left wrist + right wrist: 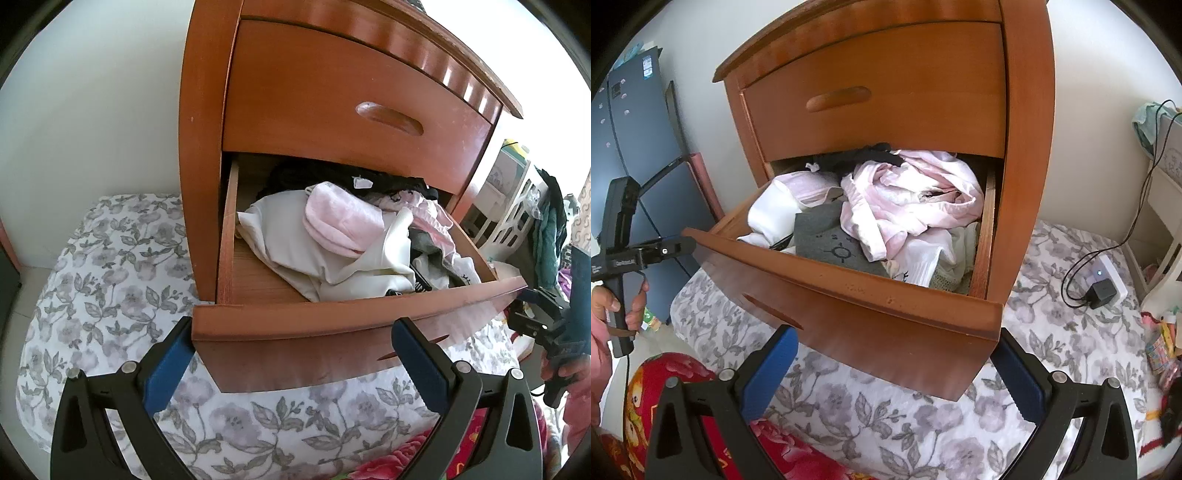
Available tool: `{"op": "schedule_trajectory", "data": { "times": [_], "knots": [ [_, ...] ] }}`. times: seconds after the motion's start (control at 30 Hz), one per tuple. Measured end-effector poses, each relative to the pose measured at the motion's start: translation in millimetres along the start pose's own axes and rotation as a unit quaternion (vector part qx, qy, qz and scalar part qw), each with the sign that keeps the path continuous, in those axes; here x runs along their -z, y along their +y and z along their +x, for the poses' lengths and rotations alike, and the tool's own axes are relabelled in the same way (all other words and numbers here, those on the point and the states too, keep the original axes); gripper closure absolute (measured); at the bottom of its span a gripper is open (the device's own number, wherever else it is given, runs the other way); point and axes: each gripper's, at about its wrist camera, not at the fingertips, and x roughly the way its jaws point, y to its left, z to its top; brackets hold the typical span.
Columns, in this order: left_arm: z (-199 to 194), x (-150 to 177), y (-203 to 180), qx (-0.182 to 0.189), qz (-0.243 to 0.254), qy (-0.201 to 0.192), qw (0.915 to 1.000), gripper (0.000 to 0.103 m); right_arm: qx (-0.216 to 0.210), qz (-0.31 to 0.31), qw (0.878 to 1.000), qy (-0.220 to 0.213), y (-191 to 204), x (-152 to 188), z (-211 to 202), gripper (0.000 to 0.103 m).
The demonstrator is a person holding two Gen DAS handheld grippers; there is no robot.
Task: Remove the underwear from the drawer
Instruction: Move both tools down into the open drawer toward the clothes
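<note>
Underwear (908, 199) lies heaped in the one pulled-out drawer (849, 306) of the wooden nightstand (207, 147), under one closed drawer (332, 110). My two grippers, left gripper (291, 336) and right gripper (897, 350), both gape wide before the drawer's front, grasping nothing.

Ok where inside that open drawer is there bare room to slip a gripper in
Bare drawer floor shows at the front-left corner, between the left side wall and the white garment. Everything to its right is crowded with piled clothes, including the pink garment and grey garment.
</note>
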Motion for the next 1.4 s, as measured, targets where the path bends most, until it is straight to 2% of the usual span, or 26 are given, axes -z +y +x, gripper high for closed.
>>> {"op": "schedule_trajectory", "data": {
  "times": [0.13, 0.53, 0.6, 0.7, 0.83, 0.93, 1.03, 1.17, 1.27, 1.4],
  "knots": [
    [-0.3, -0.8, 1.1, 0.004, -0.004, -0.003, 1.0, 0.0, 0.006, -0.01, 1.0, 0.003, 2.7, 0.0, 0.2, 0.0],
    [-0.2, -1.7, 3.3, 0.013, -0.014, -0.002, 0.9998, 0.0, -0.009, 0.002, 1.0, 0.005, -3.7, -2.0, -0.6, 0.0],
    [-5.1, -3.7, 4.4, 0.006, -0.017, -0.006, 0.9998, 0.0, -0.015, 0.009, 1.0, 0.002, -5.3, -3.2, -3.4, 0.0],
    [-19.2, -12.7, 4.6, -0.013, -0.02, -0.022, 0.9995, 0.0, -0.006, 0.001, 0.999, -0.036, -4.9, -10.9, -19.9, 0.0],
    [-38.4, -37.7, -0.7, -0.04, -0.024, -0.048, 0.9977, 0.0, 0.028, -0.008, 0.998, -0.064, -3.0, -40.3, -37.1, 0.0],
    [-42.0, -60.4, -10.6, -0.069, -0.022, -0.053, 0.996, 0.0, 0.027, -0.005, 0.996, -0.087, -0.8, -65.0, -43.4, 0.0],
    [-33.5, -80.0, -21.7, -0.079, -0.026, -0.047, 0.9954, 0.0, 0.027, -0.01, 0.995, -0.095, 9.2, -90.9, -36.4, 0.0],
    [-10.4, -97.5, -28.7, -0.076, -0.043, -0.027, 0.9958, 0.0, 0.02, -0.018, 0.997, -0.077, 23.0, -111.8, -12.9, 0.0],
    [17.6, -105.4, -30.3, -0.07, -0.063, 0.008, 0.9956, 0.0, 0.021, -0.027, 0.998, -0.054, 31.6, -125.2, 11.9, 0.012],
    [55.4, -109.5, -27.6, -0.061, -0.091, 0.054, 0.9925, 0.0, 0.017, -0.01, 1.0, -0.021, 31.1, -143.0, 49.8, 0.018]
  ]
}}
